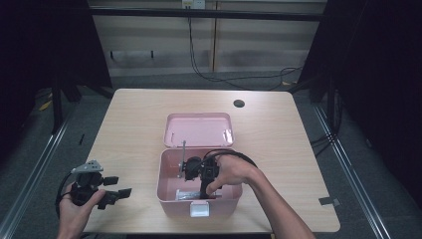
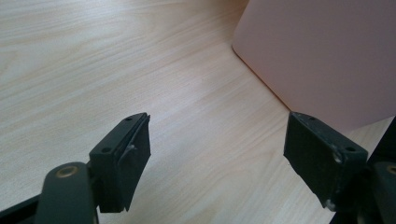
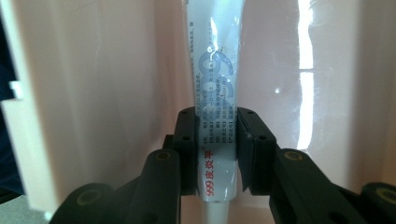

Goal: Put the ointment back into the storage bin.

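Observation:
A pink box stands open at the table's near middle, its lid laid back behind it. My right gripper reaches down into the box and is shut on a silver ointment tube with red and blue print, which lies along the pink floor of the box. The tube shows faintly in the high view near the box's front wall. My left gripper is held over the table's near left edge, open, with nothing between its jaws. In the left gripper view the left gripper faces the box's side wall.
The light wooden table has a round cable hole at its back right. A white latch sits on the box's front. Dark floor and metal rails surround the table.

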`<action>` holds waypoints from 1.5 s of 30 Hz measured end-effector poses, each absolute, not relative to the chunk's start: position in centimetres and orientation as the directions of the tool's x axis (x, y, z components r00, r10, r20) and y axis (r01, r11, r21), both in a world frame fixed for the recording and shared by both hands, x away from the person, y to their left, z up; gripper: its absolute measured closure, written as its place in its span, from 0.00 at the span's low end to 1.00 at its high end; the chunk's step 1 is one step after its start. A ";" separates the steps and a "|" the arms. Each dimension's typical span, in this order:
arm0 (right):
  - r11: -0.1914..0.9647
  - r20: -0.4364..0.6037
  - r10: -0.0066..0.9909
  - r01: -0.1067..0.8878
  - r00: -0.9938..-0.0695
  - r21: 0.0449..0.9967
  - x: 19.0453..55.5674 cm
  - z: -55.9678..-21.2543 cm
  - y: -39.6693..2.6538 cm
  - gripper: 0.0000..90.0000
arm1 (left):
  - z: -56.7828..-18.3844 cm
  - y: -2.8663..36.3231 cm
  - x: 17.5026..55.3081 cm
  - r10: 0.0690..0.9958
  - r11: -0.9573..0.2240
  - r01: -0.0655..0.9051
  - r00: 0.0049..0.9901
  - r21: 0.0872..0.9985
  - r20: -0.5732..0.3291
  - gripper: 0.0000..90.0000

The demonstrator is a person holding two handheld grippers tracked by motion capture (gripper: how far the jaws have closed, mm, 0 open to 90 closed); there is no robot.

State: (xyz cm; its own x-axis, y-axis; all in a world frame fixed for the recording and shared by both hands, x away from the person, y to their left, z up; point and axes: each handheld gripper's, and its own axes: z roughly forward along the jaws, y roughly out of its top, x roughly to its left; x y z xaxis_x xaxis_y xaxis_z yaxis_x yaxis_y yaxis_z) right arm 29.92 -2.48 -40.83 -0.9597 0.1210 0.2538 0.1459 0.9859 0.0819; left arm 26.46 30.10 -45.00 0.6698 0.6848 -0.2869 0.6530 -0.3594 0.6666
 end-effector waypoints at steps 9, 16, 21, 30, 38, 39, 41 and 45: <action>0.989 0.258 0.105 0.127 -0.960 0.070 30.0 -41.6 -2.0 0.79 | -45.0 30.1 26.5 0.687 -0.362 0.653 0.670 0.666 -0.284 0.25; 0.992 0.279 0.093 0.113 -0.956 0.057 30.1 -42.7 -1.6 0.79 | -45.0 30.1 26.5 0.690 -0.359 0.654 0.667 0.666 -0.282 0.25; 0.993 0.292 0.086 0.104 -0.953 0.048 30.2 -43.1 -1.3 0.79 | -45.1 30.1 26.5 0.691 -0.356 0.655 0.665 0.667 -0.284 0.25; 0.994 0.298 0.088 0.102 -0.950 0.031 30.2 -44.1 -0.8 0.79 | -45.0 30.1 26.5 0.687 -0.356 0.653 0.668 0.669 -0.286 0.25; 0.996 0.331 0.082 0.089 -0.940 0.007 30.1 -44.9 -0.4 0.79 | -45.0 30.2 26.4 0.693 -0.352 0.651 0.665 0.673 -0.280 0.25; 0.996 0.331 0.083 0.090 -0.940 0.005 30.0 -45.0 -0.4 0.79 | -45.0 30.2 26.4 0.694 -0.353 0.650 0.664 0.673 -0.279 0.25; 0.997 0.332 0.074 0.082 -0.940 0.011 30.1 -45.1 -0.5 0.79 | -45.0 30.2 26.4 0.693 -0.353 0.650 0.665 0.673 -0.278 0.25; 0.996 0.339 0.084 0.089 -0.937 -0.002 30.1 -45.2 -0.6 0.79 | -45.0 30.2 26.4 0.694 -0.353 0.651 0.664 0.672 -0.278 0.25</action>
